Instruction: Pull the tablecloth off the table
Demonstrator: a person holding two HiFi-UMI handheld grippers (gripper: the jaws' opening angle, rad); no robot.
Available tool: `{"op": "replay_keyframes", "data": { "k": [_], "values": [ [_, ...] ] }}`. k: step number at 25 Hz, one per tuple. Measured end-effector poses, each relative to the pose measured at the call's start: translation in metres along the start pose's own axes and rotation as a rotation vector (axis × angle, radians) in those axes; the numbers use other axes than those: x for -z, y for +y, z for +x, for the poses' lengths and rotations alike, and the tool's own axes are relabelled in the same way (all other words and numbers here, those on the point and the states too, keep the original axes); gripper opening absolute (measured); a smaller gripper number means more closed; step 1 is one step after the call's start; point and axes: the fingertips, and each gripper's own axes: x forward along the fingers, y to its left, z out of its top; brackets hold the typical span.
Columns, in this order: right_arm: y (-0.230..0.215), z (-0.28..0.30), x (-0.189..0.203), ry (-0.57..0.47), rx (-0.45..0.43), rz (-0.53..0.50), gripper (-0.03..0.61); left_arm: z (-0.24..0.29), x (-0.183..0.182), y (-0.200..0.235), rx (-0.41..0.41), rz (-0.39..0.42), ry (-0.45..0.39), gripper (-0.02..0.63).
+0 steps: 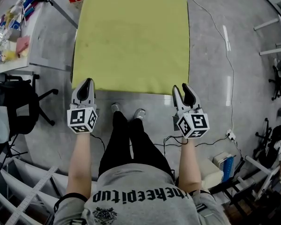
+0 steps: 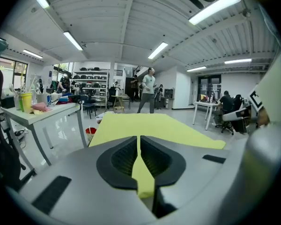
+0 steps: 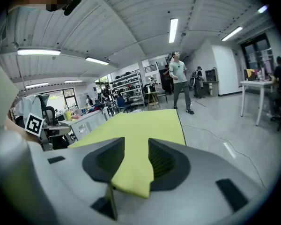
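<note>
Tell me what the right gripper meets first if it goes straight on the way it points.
The yellow tablecloth: its near edge lies between the parted jaws of the right gripper, so going on would probably just push deeper into the cloth. What lies under the cloth there is hidden.

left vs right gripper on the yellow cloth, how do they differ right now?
The left gripper has its jaws shut, pinching a thin fold of the yellow tablecloth. The right gripper has its jaws apart, with the cloth edge lying loose between them. Left is at the cloth's near left corner, right at its near right corner. Both sit on the near edge, pointing along the cloth.
</note>
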Motion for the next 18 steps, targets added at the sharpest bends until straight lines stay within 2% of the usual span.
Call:
{"op": "replay_keyframes", "data": {
  "k": [5, 8, 18],
  "values": [
    [-0.006, 0.005, 0.024, 0.050, 0.013, 0.023, 0.161, 0.004, 0.020, 0.011, -0.012, -0.001, 0.045, 0.018],
    [-0.012, 0.009, 0.039, 0.083, 0.025, 0.032, 0.169, 0.008, 0.031, 0.019, -0.012, -0.007, 0.070, 0.078],
    [-0.034, 0.014, 0.078, 0.170, 0.098, 0.066, 0.195, 0.016, 0.065, 0.046, -0.041, -0.023, 0.152, 0.124]
  ]
}}
